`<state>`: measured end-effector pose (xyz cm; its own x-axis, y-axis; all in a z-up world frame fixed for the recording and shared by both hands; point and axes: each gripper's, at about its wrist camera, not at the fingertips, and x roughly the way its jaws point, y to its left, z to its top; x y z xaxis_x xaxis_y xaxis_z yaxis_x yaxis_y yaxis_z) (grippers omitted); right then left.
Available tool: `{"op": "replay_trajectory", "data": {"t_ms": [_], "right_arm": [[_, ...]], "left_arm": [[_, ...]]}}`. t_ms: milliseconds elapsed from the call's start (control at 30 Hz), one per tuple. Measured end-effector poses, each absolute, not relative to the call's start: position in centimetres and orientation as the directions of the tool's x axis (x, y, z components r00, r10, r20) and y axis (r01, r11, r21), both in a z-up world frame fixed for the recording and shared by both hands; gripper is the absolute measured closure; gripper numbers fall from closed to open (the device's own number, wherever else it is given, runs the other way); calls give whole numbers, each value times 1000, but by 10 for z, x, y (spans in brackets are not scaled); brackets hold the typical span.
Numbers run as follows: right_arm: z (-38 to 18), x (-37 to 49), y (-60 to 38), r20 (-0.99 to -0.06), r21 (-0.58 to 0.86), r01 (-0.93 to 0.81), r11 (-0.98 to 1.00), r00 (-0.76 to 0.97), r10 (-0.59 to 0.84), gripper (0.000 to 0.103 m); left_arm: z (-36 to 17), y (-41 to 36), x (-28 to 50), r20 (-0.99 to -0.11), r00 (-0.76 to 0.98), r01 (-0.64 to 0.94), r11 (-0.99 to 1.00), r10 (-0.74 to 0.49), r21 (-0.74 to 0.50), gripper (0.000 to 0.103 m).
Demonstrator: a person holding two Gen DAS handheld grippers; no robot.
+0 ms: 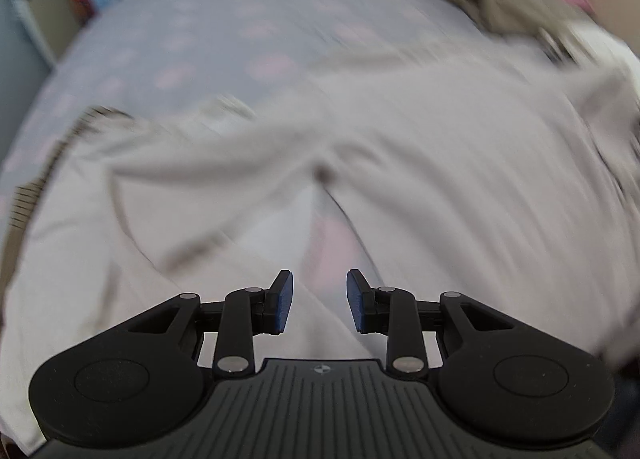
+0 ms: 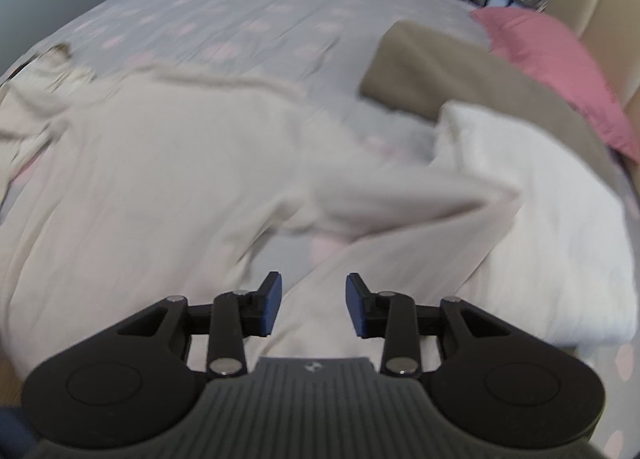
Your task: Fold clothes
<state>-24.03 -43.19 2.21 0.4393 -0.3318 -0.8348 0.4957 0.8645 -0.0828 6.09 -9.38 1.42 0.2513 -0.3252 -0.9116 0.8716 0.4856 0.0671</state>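
Observation:
A pale beige long-sleeved garment (image 1: 420, 147) lies spread on the bed, blurred by motion; it also shows in the right wrist view (image 2: 160, 163). One sleeve (image 1: 192, 163) runs left in the left wrist view. The other sleeve (image 2: 400, 199) runs right in the right wrist view. My left gripper (image 1: 319, 301) is open and empty, over the gap between sleeve and body. My right gripper (image 2: 313, 305) is open and empty, above the sleeve's lower part.
The bed has a grey sheet with pink dots (image 2: 248, 19). A folded white item (image 2: 552, 219) and a folded brown item (image 2: 440, 71) lie at the right. A pink pillow (image 2: 560, 71) sits by the beige headboard (image 2: 592, 7). The brown item also appears in the left wrist view (image 1: 504, 7).

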Motion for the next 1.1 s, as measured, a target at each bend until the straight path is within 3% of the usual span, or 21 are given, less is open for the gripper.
{"op": "replay_trajectory", "data": {"t_ms": [233, 600, 733, 833, 1000, 1100], "right_arm": [[-1, -251, -390, -898, -3, 382, 924, 406, -170, 56], [-37, -267, -346, -972, -51, 235, 971, 211, -102, 59], [-52, -269, -344, -985, -52, 222, 974, 147, -86, 67], [-61, -269, -345, -992, -33, 225, 974, 110, -59, 86], [-59, -275, -349, -995, -13, 237, 971, 98, -38, 98], [-51, -283, -352, -996, 1, 243, 970, 90, -21, 98]], "left_arm": [[-24, -82, 1, -962, 96, 969, 244, -255, 32, 75], [-48, -76, -13, -983, 70, 987, 156, -167, 44, 73], [-57, -79, -19, -987, 73, 992, 110, -140, 58, 73], [-64, -83, -25, -989, 73, 995, 78, -129, 63, 74], [-69, -85, -30, -991, 66, 997, 52, -115, 61, 98], [-58, -82, -26, -992, 29, 996, 88, -124, 18, 100]]}}
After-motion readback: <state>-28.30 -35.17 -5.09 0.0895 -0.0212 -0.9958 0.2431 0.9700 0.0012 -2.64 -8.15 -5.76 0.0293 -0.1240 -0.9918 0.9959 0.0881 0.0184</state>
